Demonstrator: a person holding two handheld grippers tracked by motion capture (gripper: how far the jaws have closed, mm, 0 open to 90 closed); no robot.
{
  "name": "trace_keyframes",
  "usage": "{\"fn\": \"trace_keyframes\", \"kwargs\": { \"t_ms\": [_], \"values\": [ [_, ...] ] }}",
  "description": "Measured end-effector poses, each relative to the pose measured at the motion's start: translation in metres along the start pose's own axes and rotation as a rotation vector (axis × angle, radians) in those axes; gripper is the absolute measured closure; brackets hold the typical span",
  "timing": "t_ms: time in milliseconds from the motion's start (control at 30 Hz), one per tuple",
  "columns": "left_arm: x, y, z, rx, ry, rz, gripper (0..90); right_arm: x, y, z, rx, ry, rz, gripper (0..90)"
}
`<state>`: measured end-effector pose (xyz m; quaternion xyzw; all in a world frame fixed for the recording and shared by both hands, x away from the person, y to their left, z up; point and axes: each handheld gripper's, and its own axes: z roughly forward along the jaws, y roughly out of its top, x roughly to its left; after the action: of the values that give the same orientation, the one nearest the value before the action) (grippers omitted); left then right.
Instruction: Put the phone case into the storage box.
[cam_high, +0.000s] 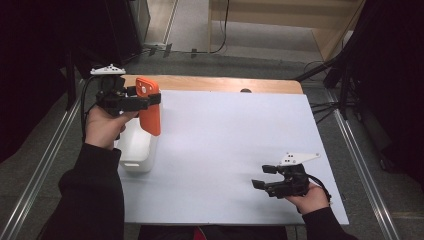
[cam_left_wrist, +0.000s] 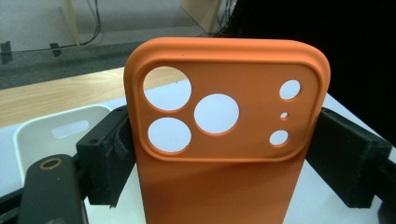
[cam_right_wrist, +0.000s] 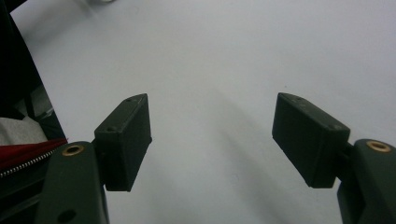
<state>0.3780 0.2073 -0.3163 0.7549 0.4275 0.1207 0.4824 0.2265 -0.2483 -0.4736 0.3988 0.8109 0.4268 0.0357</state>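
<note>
Case (cam_high: 149, 105) in your left gripper (cam_high: 150, 100) is the step in hand: you hold the orange phone case upright above the white bin (cam_high: 136, 147) at the counter's (cam_high: 230, 150) left edge. In the left gripper view the fingers (cam_left_wrist: 105, 156) press on both long sides of the case (cam_left_wrist: 224, 140), just below its camera holes, so the grip looks firm. Your right gripper (cam_high: 264, 176) rests low over the bare white sheet near the front right, its fingers (cam_right_wrist: 126, 140) standing well apart with nothing between them.

I judge the case is mid-carry, either just lifted from the bin or on its way into it; the pictures don't settle which. If it goes in, bring it squarely over the opening, lower it and only then open the fingers. If it goes out onto the sheet, swing it right, clear of the bin's wall, and set it down flat.
</note>
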Motion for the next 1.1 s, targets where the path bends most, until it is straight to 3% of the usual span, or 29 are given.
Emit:
{"fn": "trace_keyframes", "kwargs": {
  "t_ms": [100, 167, 400, 533, 900, 1100],
  "values": [
    [0.008, 0.004, 0.002, -0.022, -0.034, -0.057, 15.5, -0.001, 0.000, 0.000, 0.000, -0.001, 0.003, 27.2],
    [0.013, 0.007, 0.004, -0.028, -0.025, -0.072, 15.6, -0.001, 0.000, 0.000, 0.000, -0.001, 0.002, 27.2],
    [0.021, 0.022, 0.008, -0.033, 0.053, -0.064, 15.6, -0.001, 0.000, -0.001, -0.007, -0.004, 0.001, 27.2],
    [0.024, 0.030, 0.011, -0.037, 0.067, -0.062, 15.5, -0.001, 0.001, -0.001, -0.008, -0.003, 0.002, 27.2],
    [0.032, 0.050, 0.027, -0.042, 0.166, -0.030, 15.6, 0.001, 0.001, 0.000, -0.005, 0.003, -0.002, 27.2],
    [0.040, 0.055, 0.038, -0.043, 0.216, -0.046, 15.6, 0.002, 0.001, -0.001, -0.010, 0.002, -0.002, 27.2]
  ]
}}
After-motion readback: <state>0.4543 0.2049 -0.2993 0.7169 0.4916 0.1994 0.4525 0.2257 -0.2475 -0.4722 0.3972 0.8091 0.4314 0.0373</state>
